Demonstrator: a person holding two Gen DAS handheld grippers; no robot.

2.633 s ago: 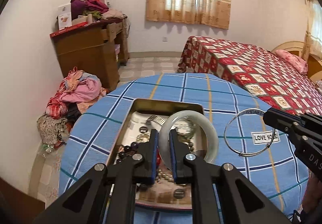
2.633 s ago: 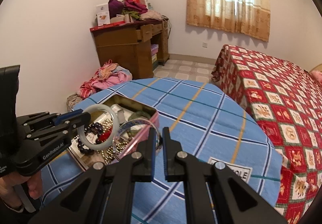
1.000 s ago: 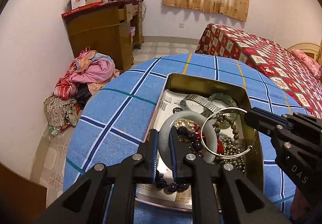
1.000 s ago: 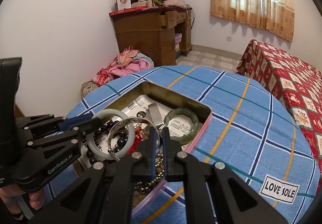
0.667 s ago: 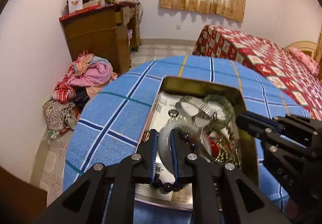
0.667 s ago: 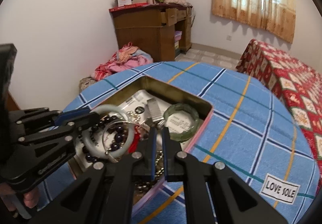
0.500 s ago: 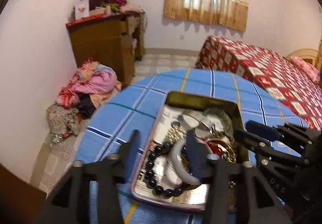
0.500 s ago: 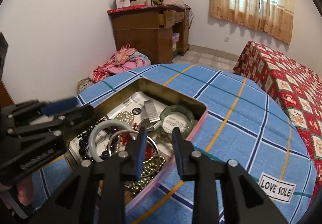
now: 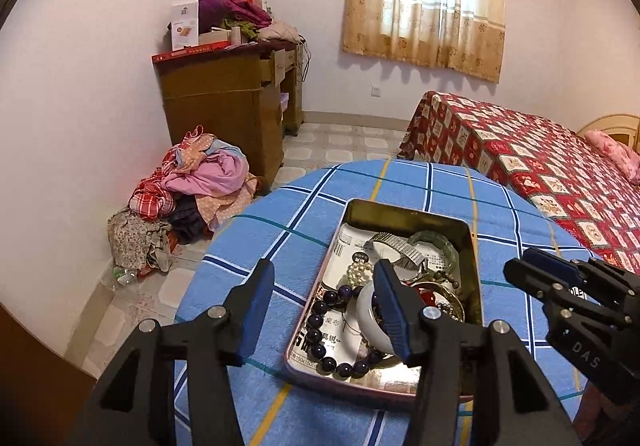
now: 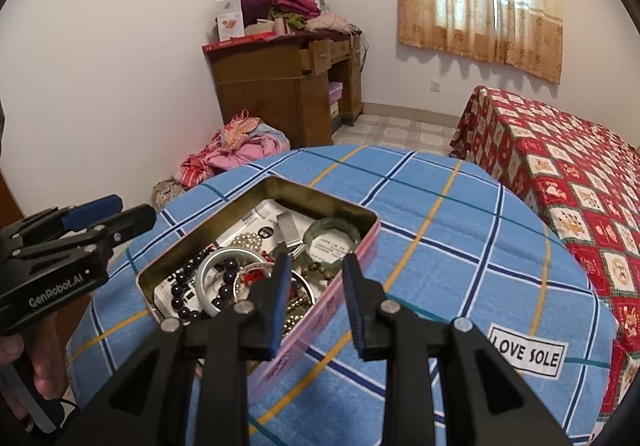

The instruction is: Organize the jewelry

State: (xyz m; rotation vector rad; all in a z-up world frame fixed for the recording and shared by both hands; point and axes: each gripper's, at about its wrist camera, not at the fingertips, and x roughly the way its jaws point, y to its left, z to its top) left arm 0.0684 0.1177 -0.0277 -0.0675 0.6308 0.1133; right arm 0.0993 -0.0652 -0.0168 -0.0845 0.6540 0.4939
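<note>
The left gripper [image 9: 324, 286] has its jaws wide apart, holding nothing, over the tin's [image 10: 362, 242] near-left edge. The white bangle [image 10: 208, 286] and beads [image 9: 320, 320] lie inside. The right gripper [image 10: 316, 284] is likewise spread, empty, above the tin's right wall.

An open rectangular tin [image 10: 362, 246] holds the jewelry: a white bangle [image 10: 208, 266], a dark bead bracelet [image 9: 320, 320], pearls [image 10: 246, 241], a green bangle [image 10: 331, 230] and a metal watchband [image 9: 394, 244], heaped together.

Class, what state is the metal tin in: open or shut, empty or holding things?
Open and holding jewelry: the metal tin has no lid on, and bangles and beads lie inside.
</note>
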